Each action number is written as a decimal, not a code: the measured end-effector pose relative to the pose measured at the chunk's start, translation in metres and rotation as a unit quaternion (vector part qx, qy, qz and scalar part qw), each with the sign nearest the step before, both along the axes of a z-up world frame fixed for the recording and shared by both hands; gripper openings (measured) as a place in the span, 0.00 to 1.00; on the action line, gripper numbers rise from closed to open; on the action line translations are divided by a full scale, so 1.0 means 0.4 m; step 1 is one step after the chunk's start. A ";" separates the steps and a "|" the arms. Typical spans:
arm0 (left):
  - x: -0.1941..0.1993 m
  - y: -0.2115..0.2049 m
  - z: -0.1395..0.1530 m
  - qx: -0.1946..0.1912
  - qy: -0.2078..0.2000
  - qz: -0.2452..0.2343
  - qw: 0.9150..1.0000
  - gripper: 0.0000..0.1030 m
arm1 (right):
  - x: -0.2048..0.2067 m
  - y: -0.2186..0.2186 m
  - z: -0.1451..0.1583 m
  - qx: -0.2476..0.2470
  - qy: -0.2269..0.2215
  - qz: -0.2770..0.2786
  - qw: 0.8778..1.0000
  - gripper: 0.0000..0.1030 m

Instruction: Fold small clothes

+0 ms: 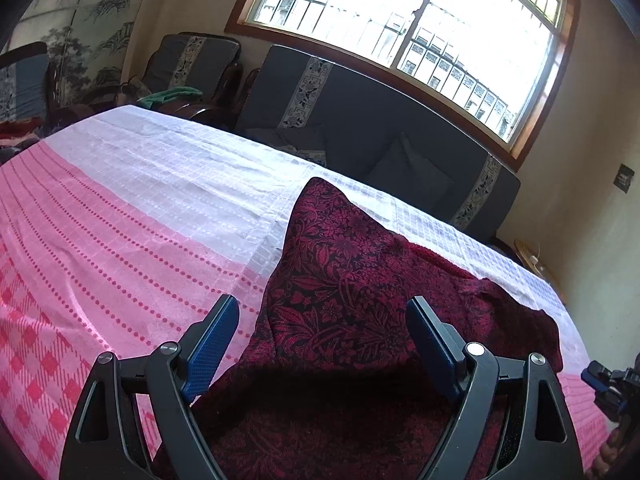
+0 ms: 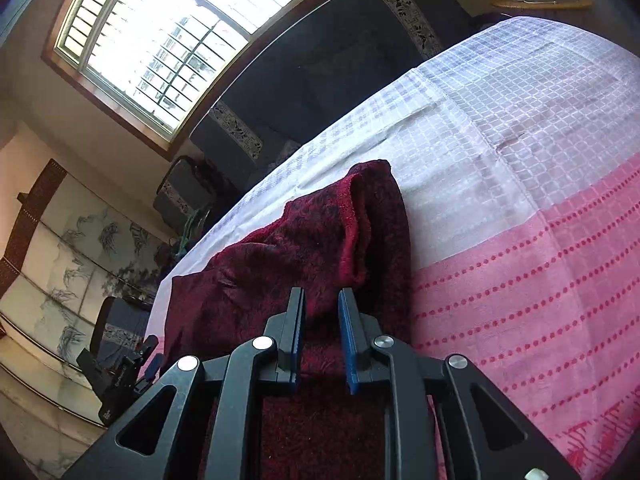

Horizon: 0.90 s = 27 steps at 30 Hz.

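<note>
1. Closest to us in the left wrist view is the left gripper (image 1: 322, 320). Its fingers (image 1: 212, 344) with the blue pads are spread wide apart, and nothing is clamped between them.
2. Under and between those open fingers lies the dark red floral garment (image 1: 352, 280). The pads hang over it, and we can't really tell whether the tips brush the fabric.
3. In the right wrist view, the right gripper (image 2: 322, 312) is front and centre with only a narrow slot between its pads. The gap looks clear: we see fabric behind it but nothing pinched, so it isn't gripping anything.
4. The garment (image 2: 304, 248) sits bunched on the tablecloth (image 1: 140, 208), partly doubled over on itself, with a plain red inner side (image 2: 352, 220) showing at a rolled fold on its far end.
5. Most of it lies on the pink dotted part of the cloth, and its far end reaches onto the white checked part.
6. Each gripper shows up at the edge of the other's view: the right one (image 1: 608, 384) at the garment's right side, the left one (image 2: 128, 372) at its left.
7. Behind the table are a dark sofa (image 1: 360, 120) and a barred window (image 1: 420, 28).
</note>
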<state>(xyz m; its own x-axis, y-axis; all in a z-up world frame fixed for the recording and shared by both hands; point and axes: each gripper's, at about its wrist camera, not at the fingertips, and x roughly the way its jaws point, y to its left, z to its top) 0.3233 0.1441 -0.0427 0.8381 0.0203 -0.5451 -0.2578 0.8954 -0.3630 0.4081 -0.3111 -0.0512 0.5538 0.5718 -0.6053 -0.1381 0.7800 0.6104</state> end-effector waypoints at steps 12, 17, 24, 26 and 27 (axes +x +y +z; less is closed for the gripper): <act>-0.411 0.024 0.055 -0.002 0.108 -0.199 0.974 0.83 | -0.577 -0.111 0.018 -0.062 -0.033 0.128 0.989 0.74; -0.554 0.055 -0.001 -0.013 0.142 -0.220 0.965 0.83 | -0.648 -0.172 -0.033 -0.054 -0.014 0.095 0.994 0.69; -0.618 0.074 -0.064 -0.112 0.152 -0.245 0.951 0.81 | -0.667 -0.154 -0.078 -0.073 0.007 0.086 0.994 0.52; -0.621 0.075 -0.067 -0.136 0.149 -0.260 0.944 0.81 | -0.671 -0.153 -0.089 -0.055 0.019 0.086 0.995 0.44; -0.624 0.073 -0.068 -0.144 0.149 -0.269 0.941 0.81 | -0.673 -0.155 -0.094 -0.043 0.023 0.085 0.995 0.41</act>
